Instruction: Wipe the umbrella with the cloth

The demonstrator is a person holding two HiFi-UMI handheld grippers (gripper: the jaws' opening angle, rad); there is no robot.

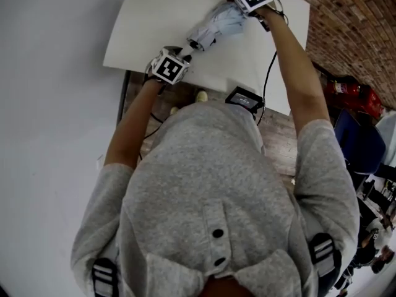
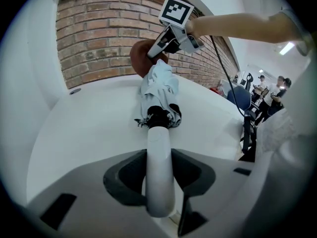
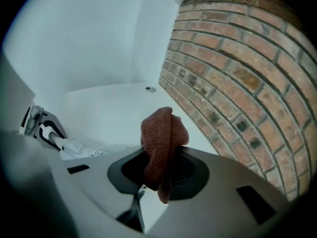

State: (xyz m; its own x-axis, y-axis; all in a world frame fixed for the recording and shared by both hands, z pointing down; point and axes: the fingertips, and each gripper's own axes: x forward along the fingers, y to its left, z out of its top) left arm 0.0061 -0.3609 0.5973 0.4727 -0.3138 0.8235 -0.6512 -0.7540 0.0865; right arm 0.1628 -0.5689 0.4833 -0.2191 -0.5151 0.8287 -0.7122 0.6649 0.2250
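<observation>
your left gripper (image 2: 159, 182) clamps the umbrella handle (image 2: 159, 150) steady so your right gripper (image 3: 161, 177), pinching the cloth (image 3: 161, 135), can wipe.

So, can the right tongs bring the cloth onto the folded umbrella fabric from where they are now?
Probably yes. The right tongs hold the cloth just beyond the umbrella tip, nothing stands between them, and the left tongs grip its handle.
</observation>
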